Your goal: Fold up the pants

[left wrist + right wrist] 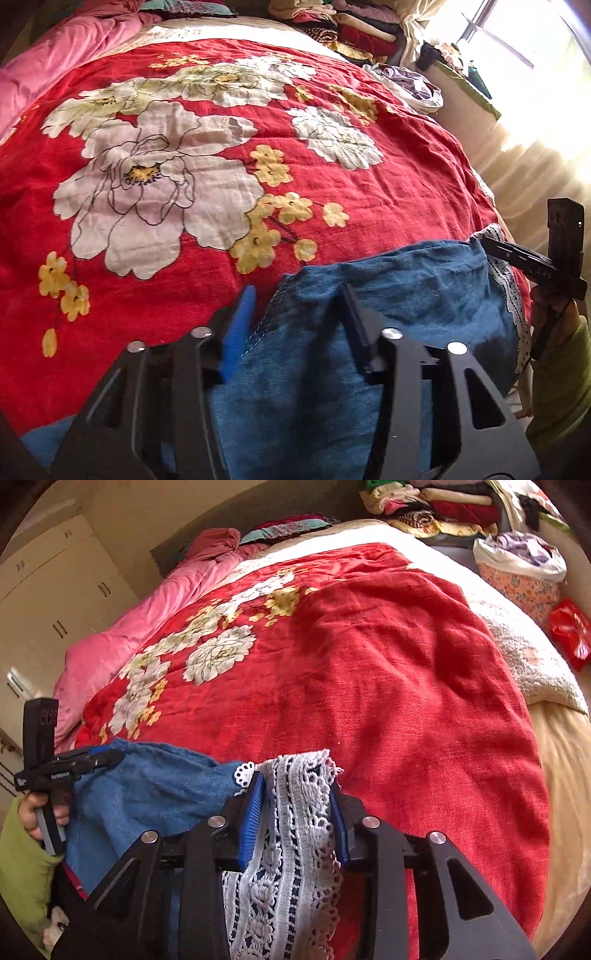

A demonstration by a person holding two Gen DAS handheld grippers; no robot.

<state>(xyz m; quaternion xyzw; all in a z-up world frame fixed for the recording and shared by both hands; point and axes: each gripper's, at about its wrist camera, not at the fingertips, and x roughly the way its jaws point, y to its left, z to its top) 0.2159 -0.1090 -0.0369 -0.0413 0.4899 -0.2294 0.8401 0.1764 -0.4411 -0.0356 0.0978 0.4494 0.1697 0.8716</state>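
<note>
The pants (406, 291) are blue denim with a white lace trim (295, 812) and lie at the near edge of a red flowered bedspread (369, 192). My left gripper (299, 306) is shut on a bunched fold of the denim, with one blue pad (240, 317) showing beside the cloth. In the right wrist view the left gripper (105, 756) pinches the far left end of the denim (155, 790). My right gripper (297, 794) is shut on the lace trim, which hangs down between its blue pads (255, 812). In the left wrist view the right gripper (484, 243) holds the lace corner.
The bedspread (369, 664) covers most of the bed. A pink quilt (122, 642) lies along its far left side. Folded clothes (354, 33) are piled at the head. A floral basket (524, 583) with laundry stands at the right. A green sleeve (22, 864) shows by the left hand.
</note>
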